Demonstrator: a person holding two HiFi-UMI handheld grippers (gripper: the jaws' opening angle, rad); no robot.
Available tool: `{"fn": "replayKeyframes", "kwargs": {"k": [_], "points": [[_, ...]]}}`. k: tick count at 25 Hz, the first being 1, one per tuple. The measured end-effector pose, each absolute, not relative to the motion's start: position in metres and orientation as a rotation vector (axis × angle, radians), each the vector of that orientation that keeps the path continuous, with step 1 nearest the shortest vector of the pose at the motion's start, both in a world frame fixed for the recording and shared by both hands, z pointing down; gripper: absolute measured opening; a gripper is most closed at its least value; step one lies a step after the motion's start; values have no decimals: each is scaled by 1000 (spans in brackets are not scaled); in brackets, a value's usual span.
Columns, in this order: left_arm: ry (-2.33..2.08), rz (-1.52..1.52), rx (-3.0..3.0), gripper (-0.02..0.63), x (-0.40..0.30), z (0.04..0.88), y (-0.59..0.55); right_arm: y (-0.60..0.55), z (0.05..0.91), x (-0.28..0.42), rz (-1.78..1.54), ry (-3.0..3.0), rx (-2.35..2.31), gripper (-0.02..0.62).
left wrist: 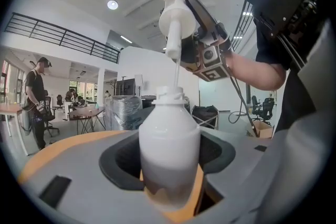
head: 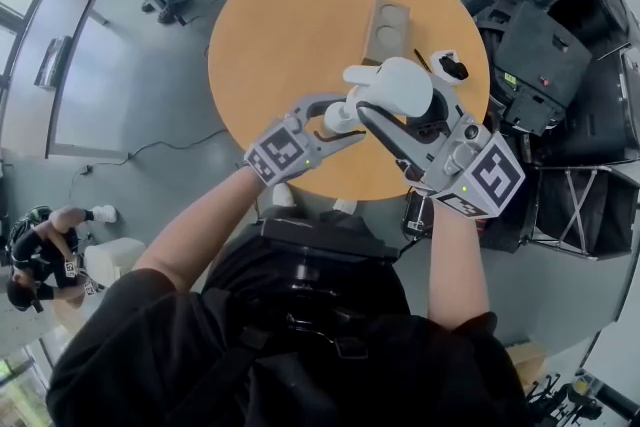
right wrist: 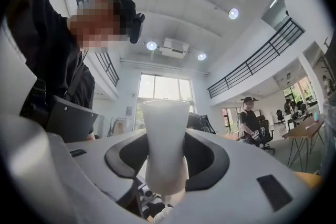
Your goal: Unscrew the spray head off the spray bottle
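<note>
- My left gripper (left wrist: 169, 162) is clamped on the bottle (left wrist: 169, 144), with the pads on the wide lower body and the jaws spread wide around it.
- My right gripper (right wrist: 165, 165) is closed on the spray head (right wrist: 165, 134), with the jaws about halfway in.
- The bottle sits upright in the left jaws, off the table (head: 280, 25), over its 6 o'clock edge in the head view.
- The spray head is off the neck, at 12 o'clock above the bottle. The thin tube (left wrist: 176, 73) runs from it down into the open threaded neck.
- Handling, my guess: it's smooth white plastic, light and slippery, and the wall is probably squeezable.
- The lower part looks darker. It may be liquid, so keep the bottle upright.
- Best hold on the bottle is the broad body, low down, as now. Squeezing harder could push liquid out of the open neck.
- The head is stiff and small, so hold it by its sides. The tube is thin and bendy, so lift straight up towards 12 o'clock so it doesn't snag.
- Only the left gripper view shows the gap between head and neck, and the tube.
- The right gripper view shows only the head in the jaws. The bottle is hidden below it.
- The head view alone shows both grippers together, and the cardboard tray (head: 385, 30) at 1 o'clock on the table.
</note>
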State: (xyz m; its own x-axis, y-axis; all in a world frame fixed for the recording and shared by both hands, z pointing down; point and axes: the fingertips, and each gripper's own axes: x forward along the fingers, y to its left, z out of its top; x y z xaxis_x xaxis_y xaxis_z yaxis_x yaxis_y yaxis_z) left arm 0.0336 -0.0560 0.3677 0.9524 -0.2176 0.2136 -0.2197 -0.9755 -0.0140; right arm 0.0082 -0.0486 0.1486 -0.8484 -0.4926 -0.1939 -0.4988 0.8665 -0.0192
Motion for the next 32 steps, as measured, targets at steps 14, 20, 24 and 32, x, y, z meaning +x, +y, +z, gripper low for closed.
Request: {"fn": "replayKeyframes", "kwargs": {"k": [14, 20, 24, 32], "points": [[-349, 299, 3116, 305, 39, 393, -63, -63, 147, 47, 5, 2848, -943, 204], [-342, 210, 3139, 304, 35, 391, -70, -90, 217, 59, -253, 2886, -1083, 204], [-343, 181, 3150, 304, 35, 401, -81, -111, 277, 70, -450, 2891, -1183, 204], [-398, 213, 3098, 305, 24, 468, -102, -128, 400, 67, -733, 2915, -1223, 206]]}}
